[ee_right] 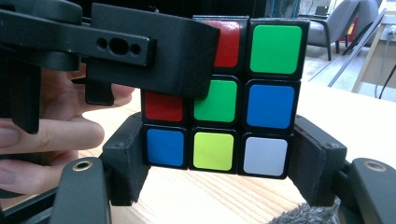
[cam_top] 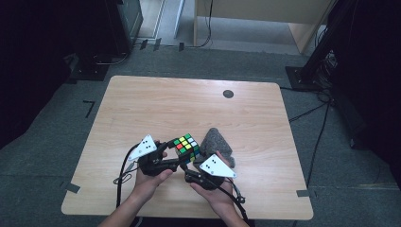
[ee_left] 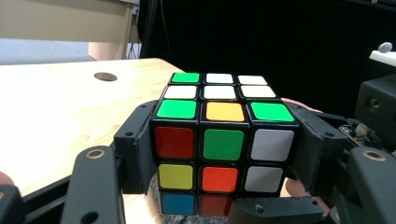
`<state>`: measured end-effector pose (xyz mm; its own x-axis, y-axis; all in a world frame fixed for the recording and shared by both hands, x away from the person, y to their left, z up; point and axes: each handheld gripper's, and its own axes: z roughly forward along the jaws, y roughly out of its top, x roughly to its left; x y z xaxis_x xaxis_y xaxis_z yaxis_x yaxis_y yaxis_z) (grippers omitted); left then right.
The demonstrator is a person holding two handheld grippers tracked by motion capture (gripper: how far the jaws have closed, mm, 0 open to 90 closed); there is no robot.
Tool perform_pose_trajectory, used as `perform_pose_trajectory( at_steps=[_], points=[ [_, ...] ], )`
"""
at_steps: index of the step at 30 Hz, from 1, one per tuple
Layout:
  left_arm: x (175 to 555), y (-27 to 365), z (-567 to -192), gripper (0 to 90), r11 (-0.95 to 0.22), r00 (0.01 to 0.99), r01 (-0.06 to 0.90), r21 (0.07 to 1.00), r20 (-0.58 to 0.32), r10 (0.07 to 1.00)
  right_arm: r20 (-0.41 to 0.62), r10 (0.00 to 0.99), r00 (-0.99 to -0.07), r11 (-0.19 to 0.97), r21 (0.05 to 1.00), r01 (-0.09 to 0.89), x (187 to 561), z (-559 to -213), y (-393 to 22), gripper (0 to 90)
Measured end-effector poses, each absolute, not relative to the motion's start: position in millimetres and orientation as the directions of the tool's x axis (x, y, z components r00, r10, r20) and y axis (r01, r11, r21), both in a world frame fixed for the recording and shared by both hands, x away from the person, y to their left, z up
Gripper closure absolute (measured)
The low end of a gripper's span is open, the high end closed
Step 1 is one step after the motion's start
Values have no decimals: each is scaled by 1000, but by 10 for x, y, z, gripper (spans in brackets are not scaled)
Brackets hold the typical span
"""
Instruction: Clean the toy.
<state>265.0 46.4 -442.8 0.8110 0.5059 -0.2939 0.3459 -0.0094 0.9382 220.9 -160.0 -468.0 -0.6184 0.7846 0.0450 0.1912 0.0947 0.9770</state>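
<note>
- The left tongs (cam_top: 176, 152) are clamped on the black-framed puzzle cube with coloured stickers (cam_top: 187, 147); in the left gripper view the pads (ee_left: 137, 149) are seen pressed against both sides of the cube's upper layers.
- The right tongs (cam_top: 188, 169) are set around the cube's bottom layer, with the jaws seen at either side of it in the right gripper view; whether the pads press on the cube cannot be told.
- The cube is held just above the near middle of the light wooden surface (cam_top: 156, 104), between the two hands.
- A grey felt-like cloth (cam_top: 216, 143) is seen lying on the surface just beside the cube, behind the right tongs.
- A small dark round disc (cam_top: 228, 93) is set into the surface, well apart, toward the far edge.
</note>
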Motion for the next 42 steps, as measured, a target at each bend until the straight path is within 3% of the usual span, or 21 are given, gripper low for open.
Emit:
perform_pose_trajectory(
  at_steps=[15,20,26,30,34,42],
  points=[
    [2661,466,-4413,330,2,812,350,937,-305,497,-36,784,-620,176,970,166,2212,-4643,-1619,346],
    [2690,594,-4339,260,73,790,328,942,-316,524,-25,792,-611,204,953,225,2243,-4708,-1647,346],
    [2810,731,-4372,176,39,780,346,937,-311,544,17,797,-604,166,955,247,2310,-4640,-1853,346],
    [2829,700,-4462,182,-95,770,300,949,-183,611,25,804,-595,160,953,256,2356,-4540,-2037,345],
    [2874,641,-4580,179,-175,786,330,928,-167,595,75,801,-593,133,945,300,2399,-4482,-2162,345],
    [2776,551,-4584,176,-277,829,201,939,-13,559,201,760,-618,62,924,377,2395,-4387,-2235,345]
  ],
)
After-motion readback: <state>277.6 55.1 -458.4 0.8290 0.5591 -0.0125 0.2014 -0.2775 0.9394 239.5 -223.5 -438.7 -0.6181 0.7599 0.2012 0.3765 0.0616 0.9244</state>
